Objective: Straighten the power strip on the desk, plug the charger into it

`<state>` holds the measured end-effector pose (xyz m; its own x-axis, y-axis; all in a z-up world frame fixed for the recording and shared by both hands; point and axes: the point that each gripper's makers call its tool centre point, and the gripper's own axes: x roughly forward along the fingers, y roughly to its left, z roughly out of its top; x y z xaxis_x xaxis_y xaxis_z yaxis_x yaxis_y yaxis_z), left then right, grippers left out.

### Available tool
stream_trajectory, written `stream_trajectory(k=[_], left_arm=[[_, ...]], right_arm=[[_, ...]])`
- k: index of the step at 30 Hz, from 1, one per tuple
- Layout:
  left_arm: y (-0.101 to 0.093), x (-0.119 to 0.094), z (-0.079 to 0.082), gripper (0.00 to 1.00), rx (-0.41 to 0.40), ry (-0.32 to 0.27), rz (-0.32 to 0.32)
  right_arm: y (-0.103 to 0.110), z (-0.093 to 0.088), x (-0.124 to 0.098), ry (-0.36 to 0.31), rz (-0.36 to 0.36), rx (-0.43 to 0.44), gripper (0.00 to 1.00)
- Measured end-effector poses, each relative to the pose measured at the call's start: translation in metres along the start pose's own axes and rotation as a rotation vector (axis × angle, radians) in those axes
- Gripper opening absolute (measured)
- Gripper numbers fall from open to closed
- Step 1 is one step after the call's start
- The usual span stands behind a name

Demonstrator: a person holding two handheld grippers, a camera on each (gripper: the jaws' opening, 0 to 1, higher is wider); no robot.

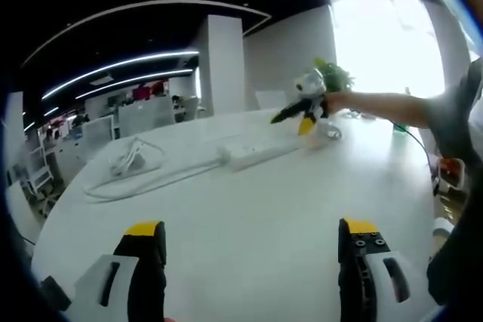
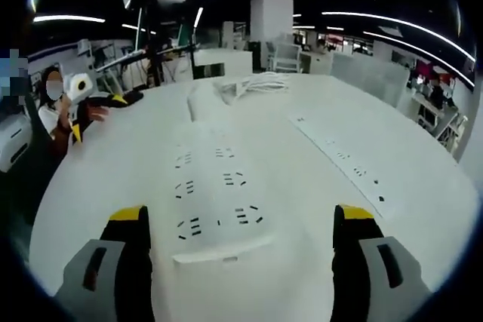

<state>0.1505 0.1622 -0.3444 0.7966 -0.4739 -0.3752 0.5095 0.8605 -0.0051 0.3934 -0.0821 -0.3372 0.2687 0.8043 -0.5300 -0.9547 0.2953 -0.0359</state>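
A: Where is the power strip (image 2: 215,201)?

B: In the right gripper view it lies flat on the white worktop (image 2: 423,186), right between the jaws of the right gripper (image 2: 240,216), which stand wide apart and hold nothing. Its cable end runs away from the camera toward a white coil (image 2: 253,83). The left gripper view shows the same strip (image 1: 260,150) farther off, lying at a slant, with the right gripper (image 1: 302,115) beside its far end.

A: And the left gripper (image 1: 253,235)?

B: Its jaws are also spread, empty, hovering over bare worktop well short of the strip.

A: The charger?

B: Probably the white bundle of cord (image 1: 130,157) at the left of the left gripper view; whether a plug sits in it is too blurred to tell.

A: So which step is this?

B: Straightening looks to be in hand, nothing plugged yet. The next move likely calls for the right gripper to close on the strip's end and swing it square, then the left to reach for the charger.

A: The second strip (image 2: 339,160)?

B: Another strip, or a line of sockets in the worktop, to the right of it, apart.
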Motion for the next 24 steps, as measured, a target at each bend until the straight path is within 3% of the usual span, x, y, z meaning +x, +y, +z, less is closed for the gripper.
stream_trajectory(k=[5,10,13,20,24], left_arm=[[-0.005,-0.002,0.002,0.98,0.008,-0.003,-0.009],[-0.008,-0.005,0.005,0.98,0.015,-0.010,-0.013],[-0.010,-0.006,0.005,0.98,0.018,-0.012,-0.014],[-0.016,-0.010,0.007,0.98,0.024,-0.015,-0.020],[-0.017,-0.012,0.008,0.98,0.027,-0.020,-0.021]], right_arm=[[-0.006,-0.005,-0.012,-0.007,-0.057,0.018,1.00],[-0.012,-0.007,-0.031,-0.061,-0.131,0.070,1.00],[-0.015,-0.006,-0.044,-0.098,-0.194,0.060,1.00],[-0.022,-0.014,-0.072,-0.130,-0.327,0.128,1.00],[-0.011,-0.014,-0.086,-0.182,-0.362,0.148,1.00]])
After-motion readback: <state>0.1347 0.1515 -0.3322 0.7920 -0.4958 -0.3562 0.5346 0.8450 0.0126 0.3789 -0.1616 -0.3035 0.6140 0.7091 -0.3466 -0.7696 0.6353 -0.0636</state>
